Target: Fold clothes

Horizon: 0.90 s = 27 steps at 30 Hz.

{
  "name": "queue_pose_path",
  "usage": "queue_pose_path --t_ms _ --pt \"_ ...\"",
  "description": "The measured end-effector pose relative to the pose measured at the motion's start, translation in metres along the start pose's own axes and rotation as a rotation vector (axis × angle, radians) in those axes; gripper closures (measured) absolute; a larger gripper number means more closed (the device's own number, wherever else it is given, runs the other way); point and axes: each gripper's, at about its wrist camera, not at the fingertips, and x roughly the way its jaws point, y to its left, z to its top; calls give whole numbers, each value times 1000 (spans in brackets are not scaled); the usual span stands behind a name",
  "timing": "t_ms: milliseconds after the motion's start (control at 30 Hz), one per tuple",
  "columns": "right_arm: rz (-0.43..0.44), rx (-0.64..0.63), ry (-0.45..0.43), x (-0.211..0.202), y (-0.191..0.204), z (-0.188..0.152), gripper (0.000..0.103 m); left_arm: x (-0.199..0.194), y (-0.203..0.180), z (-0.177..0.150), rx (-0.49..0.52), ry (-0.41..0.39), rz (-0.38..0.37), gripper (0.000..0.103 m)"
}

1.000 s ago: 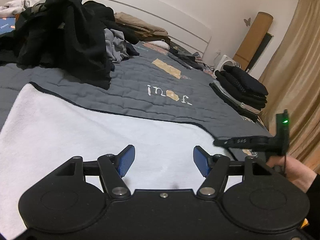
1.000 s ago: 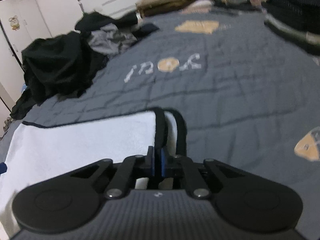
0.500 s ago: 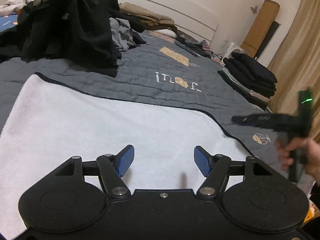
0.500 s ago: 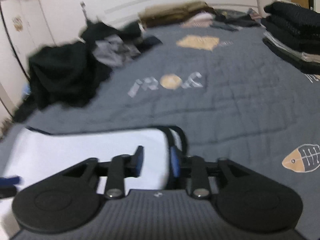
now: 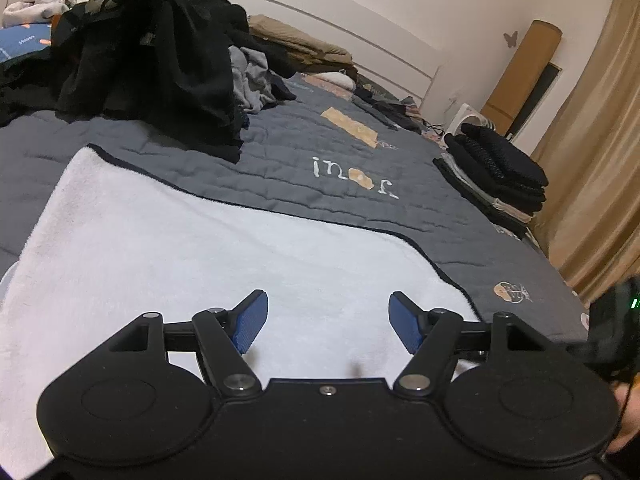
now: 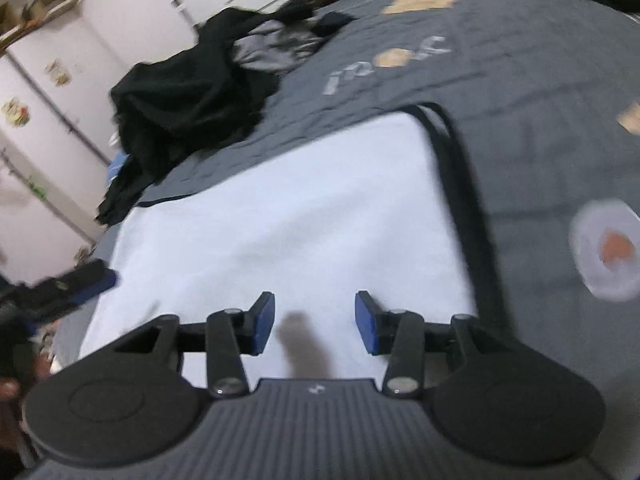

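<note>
A white fleece garment (image 5: 224,264) is laid flat on the grey quilt (image 5: 304,160), empty jaws apart on both left gripper (image 5: 328,320) and right gripper (image 6: 315,322) — its folding seemingly unfinished; unfolded dark clothes (image 5: 160,64) remain at eleven o'clock, a folded stack (image 5: 496,172) at two.

I see a white fleecy garment (image 5: 208,248) with dark trim along its edges spread flat on the grey quilt, one rounded corner toward the right. Beyond it, on the far left, I see a heap of unfolded black and grey clothes (image 5: 160,64), crumpled and piled high. On the quilt's right edge sits a neat stack of folded dark clothes (image 5: 496,168), well apart from both.
</note>
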Motion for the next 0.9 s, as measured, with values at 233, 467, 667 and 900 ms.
queue_pose_path --t_ms 233,467,667,900 --pt "-92 89 -87 -34 -30 -21 65 -14 3 -3 -11 -11 -12 35" --pt "-125 136 -161 -63 -22 -33 60 -23 5 -9 -34 -26 -19 34" --pt "67 126 -230 -65 13 -36 52 -24 11 -25 -148 -57 -95 34" --pt "141 217 -132 -26 17 -51 51 -17 41 -58 -407 -46 -208 29"
